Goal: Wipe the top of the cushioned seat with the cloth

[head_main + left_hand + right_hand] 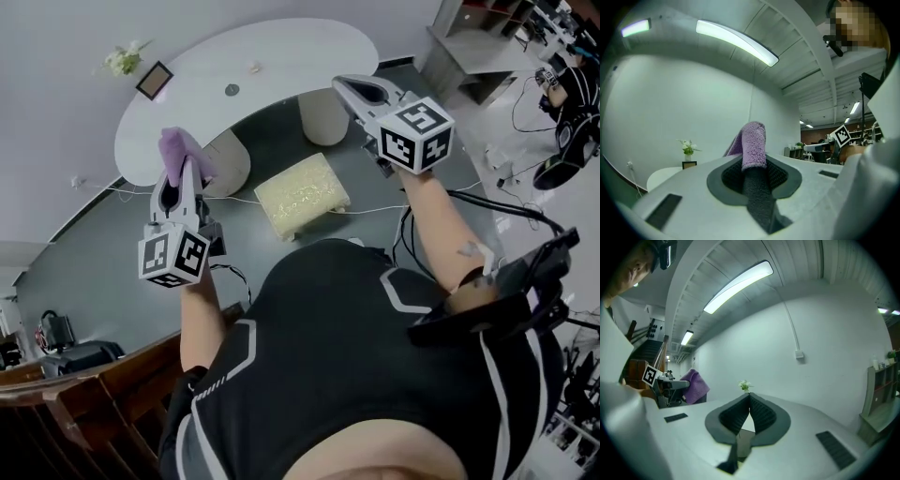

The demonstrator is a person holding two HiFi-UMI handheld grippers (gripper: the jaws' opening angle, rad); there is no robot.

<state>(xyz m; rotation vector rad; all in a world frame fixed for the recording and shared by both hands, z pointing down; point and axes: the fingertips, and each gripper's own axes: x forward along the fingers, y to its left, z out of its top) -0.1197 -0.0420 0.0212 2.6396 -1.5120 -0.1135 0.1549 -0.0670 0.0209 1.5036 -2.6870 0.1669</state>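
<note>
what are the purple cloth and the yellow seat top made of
Cloth: soft purple microfibre or terry, judging by its fuzzy, napped pile; matte finish.
Seat: pale yellow upholstery, probably a nubby woven fabric over padding, since the top looks pebbled and the edges rounded. It is too small here to be sure.

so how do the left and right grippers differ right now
The left gripper has its fingers shut on a fluffy purple cloth; the right gripper has its fingers shut on nothing. In the head view the left gripper shows lower and the right gripper higher. Both are held up, clear of the pale yellow cushioned seat.
</note>
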